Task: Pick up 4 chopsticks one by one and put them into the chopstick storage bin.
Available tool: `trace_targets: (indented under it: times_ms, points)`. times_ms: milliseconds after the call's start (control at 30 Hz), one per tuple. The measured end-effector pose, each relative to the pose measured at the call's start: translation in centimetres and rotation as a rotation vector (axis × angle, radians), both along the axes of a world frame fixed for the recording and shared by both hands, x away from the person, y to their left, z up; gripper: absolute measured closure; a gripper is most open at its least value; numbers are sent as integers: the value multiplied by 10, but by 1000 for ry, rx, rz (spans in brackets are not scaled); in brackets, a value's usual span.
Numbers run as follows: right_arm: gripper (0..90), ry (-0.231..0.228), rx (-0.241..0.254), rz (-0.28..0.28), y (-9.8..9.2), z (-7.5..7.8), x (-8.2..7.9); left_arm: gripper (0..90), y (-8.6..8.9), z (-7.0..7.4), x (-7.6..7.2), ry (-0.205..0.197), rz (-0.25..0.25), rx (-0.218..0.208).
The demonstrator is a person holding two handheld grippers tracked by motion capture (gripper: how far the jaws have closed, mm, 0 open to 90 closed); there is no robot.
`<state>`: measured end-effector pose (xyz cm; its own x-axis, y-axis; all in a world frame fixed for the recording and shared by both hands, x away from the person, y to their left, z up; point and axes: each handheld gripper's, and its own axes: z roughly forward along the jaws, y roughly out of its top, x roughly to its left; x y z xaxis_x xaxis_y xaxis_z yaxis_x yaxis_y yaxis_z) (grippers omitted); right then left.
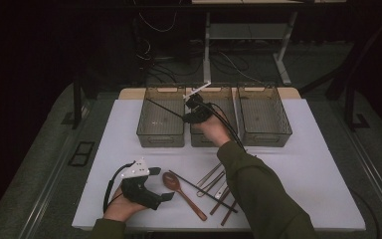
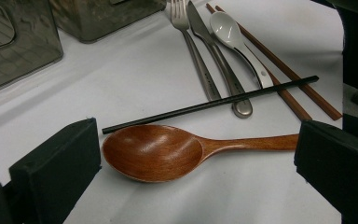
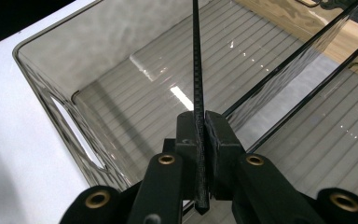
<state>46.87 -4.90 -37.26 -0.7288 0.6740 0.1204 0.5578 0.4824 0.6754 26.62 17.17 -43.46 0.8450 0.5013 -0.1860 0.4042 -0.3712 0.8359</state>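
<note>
high view: your right gripper [image 1: 193, 110] reaches to the far side of the white table [image 1: 298, 164], above the bins. it carries a black chopstick [image 1: 164, 108] slanting out over the left bin [image 1: 161, 117], probably to drop it there while sorting the cutlery. your left gripper [image 1: 151, 186] rests at the near left, beside the wooden spoon [image 1: 181, 191].

left gripper view: its jaws stand wide apart, either side of the wooden spoon without touching it, likely ready to take it next. a second black chopstick [image 2: 209, 104] lies across the fork [image 2: 193, 49], knife [image 2: 214, 53] and white spoon [image 2: 240, 44], with brown chopsticks [image 2: 291, 84] beyond.

right gripper view: the jaws are pressed together on the black chopstick, gripped near its end so the long part points into the bin.
</note>
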Motion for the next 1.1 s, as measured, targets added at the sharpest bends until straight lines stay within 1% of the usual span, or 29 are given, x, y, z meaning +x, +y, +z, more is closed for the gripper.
trace_targets:
  times_ms: [33, 67, 133, 167, 267, 300, 467, 500, 600, 633, 733, 767, 800, 833, 867, 900, 933, 967, 1000, 1033, 1067, 1100]
  points:
    - [839, 4, 2, -3, 1, 1, 0, 0, 0, 0, 0, 0, 1, -1]
    - [838, -3, 0, 2, 1, 1, 1, 0, 0, 0, 0, 0, 0, -2]
    - [836, -3, 4, 2, 3, 2, 0, 0, 0, 0, 0, 0, 0, -3]
    - [836, -6, 12, 6, 6, 3, 0, 0, 0, 0, 0, 0, 0, -2]
    - [838, -12, 11, 12, 9, 4, -1, 0, 0, 0, 0, -1, -1, -1]
    - [837, -18, 2, 16, 12, 4, -1, 0, 0, 0, 0, -2, -1, -1]
    - [835, -17, 3, 24, 18, 5, -2, 0, 0, 0, 0, -6, -5, 0]
    - [852, -17, 7, 31, 21, 6, -2, 0, 0, 0, 0, -8, -6, 1]
    - [842, -21, 10, 36, 24, 7, -3, 0, 0, 1, 0, -4, -4, -1]
    - [817, -25, 8, 39, 25, 8, -4, 0, 1, 1, 0, -6, -4, -1]
    - [794, -25, 11, 36, 24, 9, -4, 0, 0, 0, 0, -1, -2, -4]
    - [765, -22, 17, 38, 22, 10, -4, 0, 0, 0, 0, -1, -3, -3]
    - [765, -22, 17, 38, 22, 10, -4, 0, 0, 0, 0, -1, -3, -2]
    - [730, -23, 23, 43, 19, 12, -5, 0, 0, 0, 0, -2, -4, -3]
    - [730, -23, 23, 43, 19, 12, -5, 0, 0, 0, -1, -2, -4, -2]
    - [692, -17, 43, 55, 15, 14, -6, 0, 0, 0, 0, -3, -4, -1]
    - [692, -17, 43, 55, 15, 14, -6, 0, 0, 0, 0, -5, -5, 0]
    - [659, -20, 57, 72, 10, 15, -9, 0, 0, 0, 0, -5, -4, 1]
    - [659, -20, 57, 72, 10, 15, -9, 0, 0, 0, 0, -4, -3, 0]
    - [627, -30, 65, 85, 5, 17, -13, 0, 0, 0, 0, -4, -3, -1]
    - [627, -30, 65, 85, 5, 17, -13, 0, 0, 0, 0, -3, -3, 1]
    - [597, -47, 76, 97, -3, 18, -20, 0, 0, 0, 0, -3, -4, 5]
